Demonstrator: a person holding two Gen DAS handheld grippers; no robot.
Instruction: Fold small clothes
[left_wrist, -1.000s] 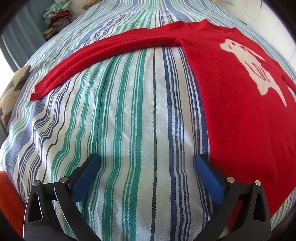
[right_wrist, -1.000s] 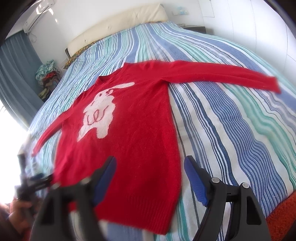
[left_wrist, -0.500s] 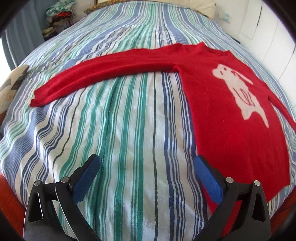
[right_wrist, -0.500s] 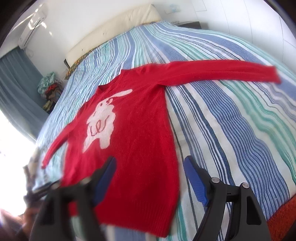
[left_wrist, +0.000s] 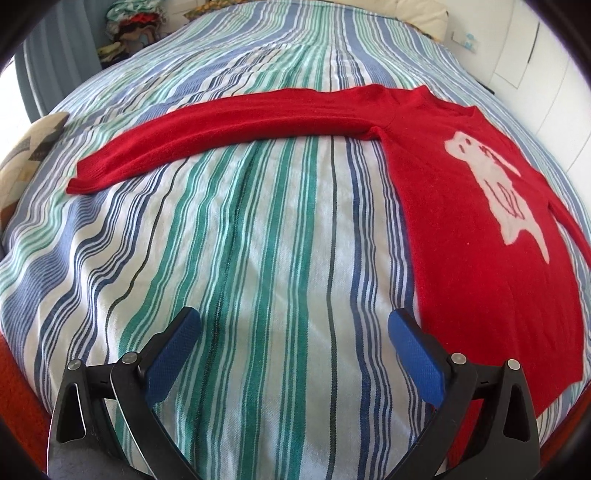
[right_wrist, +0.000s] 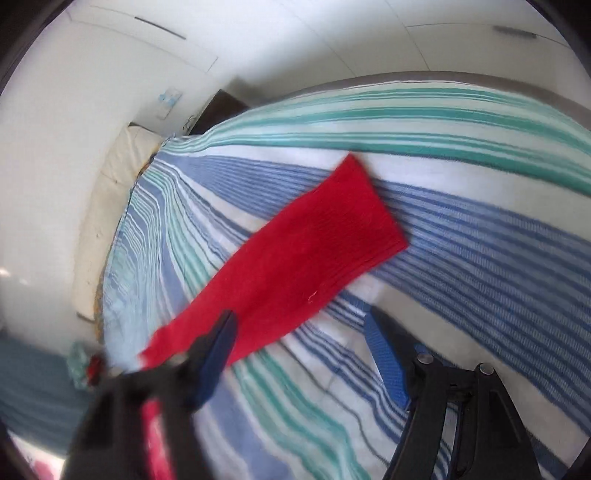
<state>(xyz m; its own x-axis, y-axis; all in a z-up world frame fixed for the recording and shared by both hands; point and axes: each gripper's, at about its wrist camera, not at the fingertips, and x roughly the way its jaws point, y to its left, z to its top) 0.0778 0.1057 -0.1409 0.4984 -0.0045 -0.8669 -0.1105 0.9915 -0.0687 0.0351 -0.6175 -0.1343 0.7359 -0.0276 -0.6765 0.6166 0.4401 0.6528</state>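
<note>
A red sweater (left_wrist: 461, 229) with a white animal print lies flat on the striped bedspread (left_wrist: 258, 240). One sleeve (left_wrist: 221, 136) stretches out to the left in the left wrist view. My left gripper (left_wrist: 293, 328) hangs open over bare bedspread, left of the sweater's body, holding nothing. In the right wrist view the other sleeve (right_wrist: 295, 266) runs diagonally, its cuff at the upper right. My right gripper (right_wrist: 299, 328) hovers over this sleeve near the cuff; its jaws are closing, the sleeve lies below the gap, and the pads do not press it.
A cream headboard cushion (right_wrist: 107, 221) and a dark bedside table (right_wrist: 218, 110) stand by the white wall. A pile of clothes (left_wrist: 129, 18) sits beyond the bed's far left corner. A patterned pillow (left_wrist: 29, 147) lies at the left edge.
My right gripper swung fast to the right and rolled, from over the sweater's hem to over the far sleeve's cuff. The left gripper drew back slightly, so more of the sweater shows.
</note>
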